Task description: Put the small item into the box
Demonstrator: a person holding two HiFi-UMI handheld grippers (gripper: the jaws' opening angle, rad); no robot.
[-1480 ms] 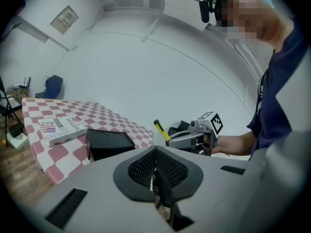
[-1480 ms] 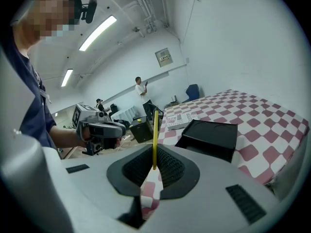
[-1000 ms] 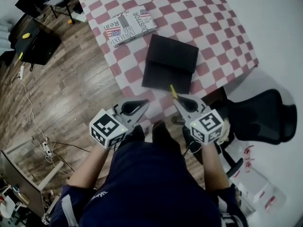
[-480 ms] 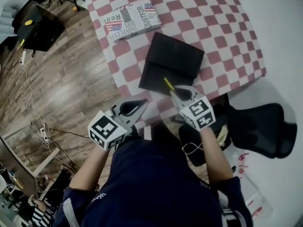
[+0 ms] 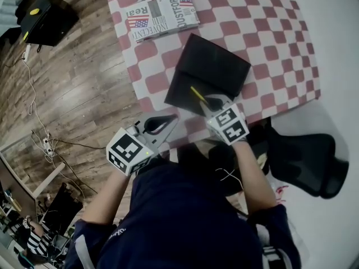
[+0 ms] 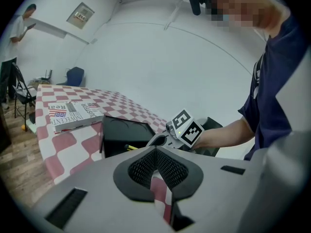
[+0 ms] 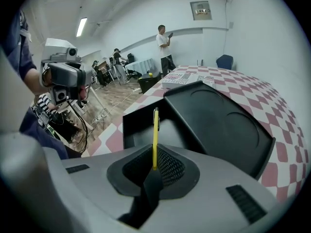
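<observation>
A black box (image 5: pixel 185 91) lies open near the front edge of the red-checked table (image 5: pixel 252 15), its lid (image 5: pixel 220 66) folded back. My right gripper (image 5: pixel 206 102) is shut on a thin yellow pen-like item (image 5: pixel 197 93) that sticks out past the jaws over the box's open tray (image 7: pixel 146 125). In the right gripper view the yellow item (image 7: pixel 155 132) stands straight up from the gripper (image 7: pixel 154 166). My left gripper (image 5: pixel 171 119) hovers at the table's front edge, left of the box, shut with nothing in it (image 6: pixel 155 152).
A book with a flag cover (image 5: pixel 162 17) lies on the table beyond the box. A black office chair (image 5: pixel 305 161) stands at the right below the table corner. Wooden floor with cables (image 5: pixel 39 133) lies to the left. People stand far off (image 7: pixel 165 45).
My right gripper has carried the yellow item forward from the table's front edge to over the open box. The left gripper has barely moved.
</observation>
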